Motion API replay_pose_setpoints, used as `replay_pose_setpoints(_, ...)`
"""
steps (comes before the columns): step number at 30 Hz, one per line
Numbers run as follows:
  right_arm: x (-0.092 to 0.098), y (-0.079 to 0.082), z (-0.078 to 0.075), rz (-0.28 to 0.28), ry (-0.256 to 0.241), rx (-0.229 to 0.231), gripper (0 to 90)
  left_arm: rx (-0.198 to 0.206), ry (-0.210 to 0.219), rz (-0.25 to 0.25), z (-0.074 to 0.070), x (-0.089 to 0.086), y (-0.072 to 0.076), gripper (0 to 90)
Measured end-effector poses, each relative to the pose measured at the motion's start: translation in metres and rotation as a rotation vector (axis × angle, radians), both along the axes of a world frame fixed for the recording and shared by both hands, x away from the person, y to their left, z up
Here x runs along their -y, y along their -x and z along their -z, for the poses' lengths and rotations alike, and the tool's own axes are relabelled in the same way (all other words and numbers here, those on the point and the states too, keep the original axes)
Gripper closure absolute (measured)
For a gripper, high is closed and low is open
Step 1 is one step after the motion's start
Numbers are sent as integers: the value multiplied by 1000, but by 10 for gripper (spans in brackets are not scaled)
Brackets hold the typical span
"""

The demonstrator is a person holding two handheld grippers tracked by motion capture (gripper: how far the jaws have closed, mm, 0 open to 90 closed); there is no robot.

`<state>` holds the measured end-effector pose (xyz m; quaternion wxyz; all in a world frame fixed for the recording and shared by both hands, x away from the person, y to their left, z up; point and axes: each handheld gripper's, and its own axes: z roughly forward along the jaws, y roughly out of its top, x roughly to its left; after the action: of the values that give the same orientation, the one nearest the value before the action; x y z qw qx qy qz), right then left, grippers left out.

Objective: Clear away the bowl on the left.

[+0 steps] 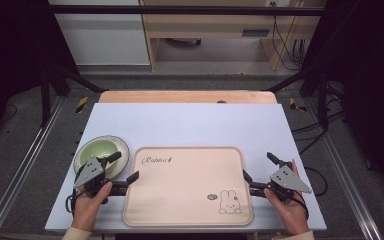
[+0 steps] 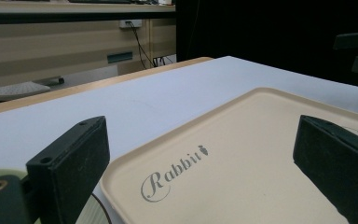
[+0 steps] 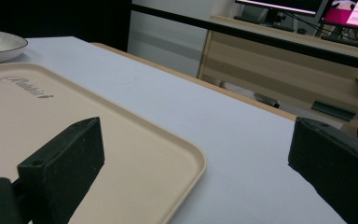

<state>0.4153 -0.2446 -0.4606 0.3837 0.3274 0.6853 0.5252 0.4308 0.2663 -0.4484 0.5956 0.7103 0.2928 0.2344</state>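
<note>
- Two handheld grippers flank a beige tray (image 1: pixel 187 187) printed "Rabbit", which lies flat at the near middle of the pale table (image 1: pixel 190 125)
- Left gripper (image 1: pixel 126 168): jaws spread wide, nothing between them; it sits just off the tray's left rim, over the near edge of the saucer
- Right gripper (image 1: pixel 259 167): jaws likewise parted and empty, poised just beside the tray's right rim, one jaw over the rim and the other outside it
- Green bowl (image 1: pixel 98 151) stands on a white saucer (image 1: pixel 122 146) immediately left of the tray's far left corner, apart from the tray surface
- Judgement: the mirrored stance suggests a two-sided grasp of the tray rims is being prepared; neither jaw pair has contact yet
- Judgement: the bowl and saucer are near enough to the left gripper to be the alternative target, and also a knock risk if that hand swings outward
- Tray interior carries nothing but its rabbit print (image 1: pixel 228 202)
</note>
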Motion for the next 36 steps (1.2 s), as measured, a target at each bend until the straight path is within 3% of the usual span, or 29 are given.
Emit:
replay_pose_setpoints(8, -1, -1, 2, 3, -7, -19, 36, 4, -5, 22, -3, 6, 1, 24)
replay_pose_setpoints(11, 1, 0, 3, 9, -17, -20, 36, 4, 21, 4, -5, 6, 1, 23)
replay_pose_setpoints(13, 1, 1, 3, 8, -23, -19, 36, 9, 10, -10, -7, 4, 1, 23)
replay_pose_setpoints(19, 1, 2, -1, 7, -39, -3, 36, 43, 52, -78, -17, -15, 6, 24)
replay_pose_setpoints(25, 1, 3, -2, 16, -35, -6, 34, 64, 30, -129, -22, -32, 8, 24)
replay_pose_setpoints(27, 1, 3, -3, 17, -38, -6, 34, 63, 41, -145, -23, -37, 8, 26)
replay_pose_setpoints(32, 0, 3, -4, 12, -32, -3, 34, 64, 8, -182, -26, -45, 5, 34)
replay_pose_setpoints(36, 1, 4, -6, 17, -35, 3, 34, 55, 12, -212, -31, -51, 1, 39)
